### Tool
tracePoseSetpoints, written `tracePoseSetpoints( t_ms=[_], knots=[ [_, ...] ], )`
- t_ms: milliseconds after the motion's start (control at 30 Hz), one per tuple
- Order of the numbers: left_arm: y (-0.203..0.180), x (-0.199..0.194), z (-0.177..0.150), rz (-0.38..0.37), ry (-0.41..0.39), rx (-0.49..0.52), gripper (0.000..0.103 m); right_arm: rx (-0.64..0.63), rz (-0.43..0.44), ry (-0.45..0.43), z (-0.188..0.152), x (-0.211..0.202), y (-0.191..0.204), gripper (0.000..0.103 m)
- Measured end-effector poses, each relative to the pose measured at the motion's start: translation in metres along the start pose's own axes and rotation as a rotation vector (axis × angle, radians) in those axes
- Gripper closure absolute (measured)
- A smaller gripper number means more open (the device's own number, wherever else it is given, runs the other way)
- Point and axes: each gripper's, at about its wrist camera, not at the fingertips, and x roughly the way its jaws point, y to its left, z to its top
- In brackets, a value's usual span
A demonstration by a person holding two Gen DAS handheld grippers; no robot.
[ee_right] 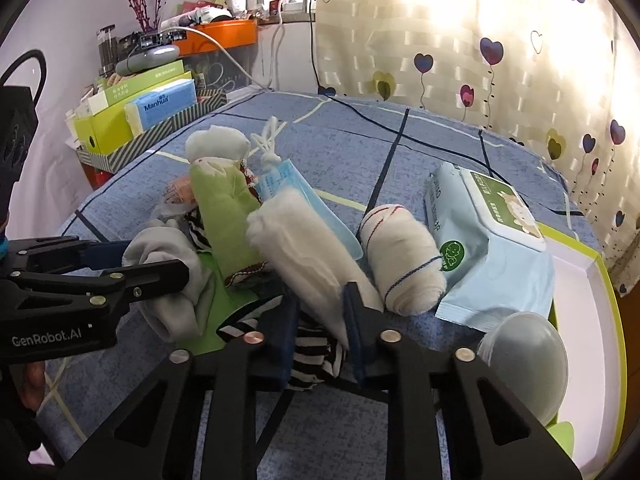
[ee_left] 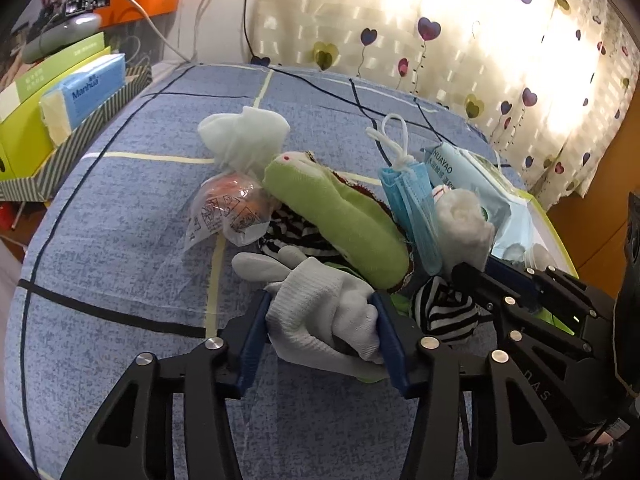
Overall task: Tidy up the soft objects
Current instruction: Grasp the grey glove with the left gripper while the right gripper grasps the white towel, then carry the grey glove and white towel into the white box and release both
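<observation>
The left tool is clenched on a grey glove, its blue pads pressing the knit cuff from both sides; the glove's fingers stretch away over the blue bedsheet. The right tool grasps a striped sock, black and white, bunched between its narrow-set pads. In the left wrist view that tool comes in from the right edge, just beside the left one.

The soft things lie in one heap on the bed. A green sock lies slantwise across the middle, over more striped cloth. Behind it sits a clear bag with something orange inside, and a pale mesh pouch beyond that. A folded blue mask with white ear loops leans against the green sock's right side.

From the right wrist, a white cotton roll lies just ahead of the right tool, touching its right pad. Next to it lies a gauze roll with thin red and blue lines, resting against a pale blue wipes pack. The pack sits partly on a white tray with a lime rim. A clear plastic cup lies on its side at the tray's near end.

A striped box at the bed's left edge holds a blue tissue pack and green cartons. A heart-print curtain hangs behind.
</observation>
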Motion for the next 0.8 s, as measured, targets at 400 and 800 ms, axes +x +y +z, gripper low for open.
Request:
tracePoseSetpoints(
  t_ms=[400,800],
  knots=[
    [-0.010,-0.025,0.000,-0.002,-0.060,0.048,0.069,0.064,0.052,-0.057,0.003,-0.030,-0.009,0.090],
    [-0.032,-0.053,0.003,-0.058,-0.119,0.093,0.071,0.113,0.022,-0.116,-0.001,-0.073,-0.025,0.090]
  ],
)
